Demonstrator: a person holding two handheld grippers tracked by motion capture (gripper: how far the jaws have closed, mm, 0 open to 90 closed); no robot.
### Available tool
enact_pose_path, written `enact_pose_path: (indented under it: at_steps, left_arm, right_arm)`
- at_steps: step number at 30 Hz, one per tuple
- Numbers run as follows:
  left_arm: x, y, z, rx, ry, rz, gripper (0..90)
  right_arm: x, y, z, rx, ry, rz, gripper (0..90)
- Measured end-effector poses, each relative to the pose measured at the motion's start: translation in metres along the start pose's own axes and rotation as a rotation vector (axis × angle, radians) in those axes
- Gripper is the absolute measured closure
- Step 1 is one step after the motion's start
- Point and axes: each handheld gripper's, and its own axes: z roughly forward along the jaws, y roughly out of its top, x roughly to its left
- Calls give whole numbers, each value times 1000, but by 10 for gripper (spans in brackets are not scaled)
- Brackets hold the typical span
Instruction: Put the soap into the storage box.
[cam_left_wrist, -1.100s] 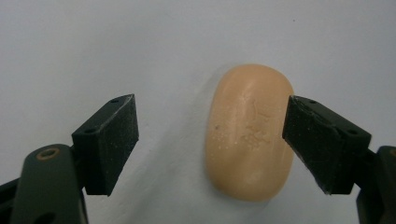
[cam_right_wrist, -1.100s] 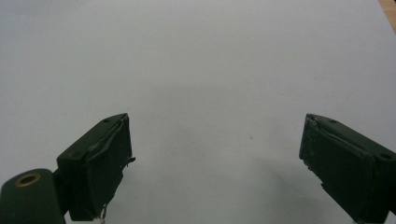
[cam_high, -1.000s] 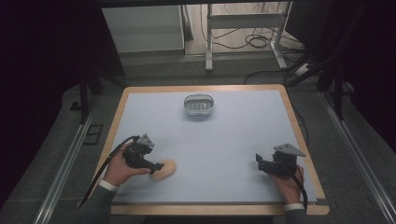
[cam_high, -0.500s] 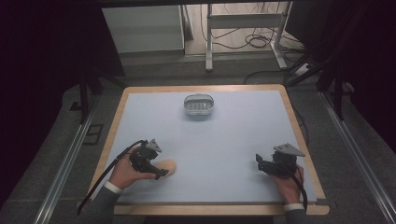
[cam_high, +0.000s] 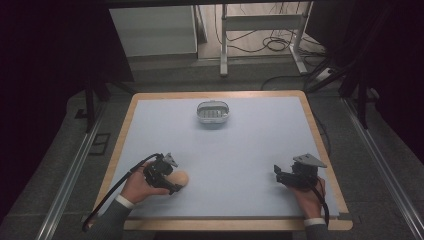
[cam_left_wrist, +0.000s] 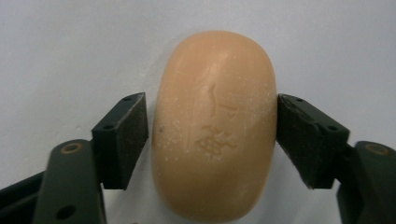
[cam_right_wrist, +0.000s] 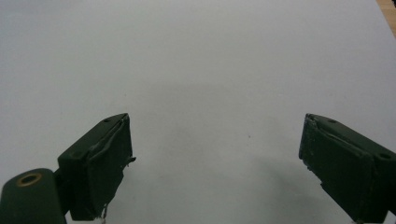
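Note:
A peach-coloured soap bar (cam_left_wrist: 215, 126) with a stamped mark lies on the pale blue table top (cam_high: 250, 145), near the front left. My left gripper (cam_high: 173, 181) holds the soap bar (cam_high: 181, 177) between its two black jaws, whose pads press its long sides. In the left gripper view, the left gripper (cam_left_wrist: 212, 122) has one pad on each side of the bar. My right gripper (cam_high: 278, 174) rests at the front right, held by a hand. In its own view, the right gripper (cam_right_wrist: 215, 140) stands open with bare table between the jaws.
A small grey oval dish (cam_high: 213, 112) with a slotted bottom sits at the middle back of the table. The wooden table rim (cam_high: 320, 145) runs round the blue mat. Metal rails and dark floor lie on both sides.
My left hand has drawn back and turned, and its jaws now sit around the soap bar, which has barely shifted. The right gripper has stayed in place.

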Motion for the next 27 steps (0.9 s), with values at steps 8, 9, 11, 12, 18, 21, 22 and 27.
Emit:
enact_pose_path:
  at_steps: [8,9,11,12,18,21,22,27]
  left_arm:
    - [-1,-1,0,-2,3,4,323]
    - [-1,-1,0,-1,4,6,323]
    - [0,-1,-1,-6,11,7,324]
    - [0,-1,-2,-11,10,7,324]
    - [5,2,-10,-32,3,0,325]
    - [8,6,-15,-47,1,-2,325]
    - [9,8,-19,-53,0,0,325]
    - [12,15,-24,-64,3,1,325]
  right_arm:
    - [0,0,0,-2,-1,6,98]
    - [0,0,0,-2,-1,6,98]
    - [0,0,0,-3,-1,7,99]
    - [0,0,0,-2,-1,9,99]
    - [-1,0,0,-1,-3,14,99]
    - [-1,0,0,-1,-4,15,100]
    - [-1,0,0,-1,-4,14,100]
    - [-1,0,0,-2,-3,17,100]
